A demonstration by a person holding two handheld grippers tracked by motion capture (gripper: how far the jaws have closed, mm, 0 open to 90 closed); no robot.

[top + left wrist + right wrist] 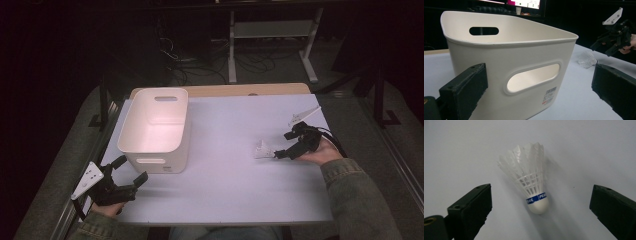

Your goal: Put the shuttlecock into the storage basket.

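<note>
Dim room, white desk frame (pixel 270 35), cables on floor (pixel 210 62)

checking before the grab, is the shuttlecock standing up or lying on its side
Lying on its side: the shuttlecock rests on the table, cork toward the open right gripper, feathers pointing away.

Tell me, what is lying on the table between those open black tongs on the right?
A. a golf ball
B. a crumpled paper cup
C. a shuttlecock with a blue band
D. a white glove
C: the right gripper view shows a white feathered shuttlecock with a blue band above its rounded cork, lying on the table in front of the open right tongs, which are not touching it.
</note>
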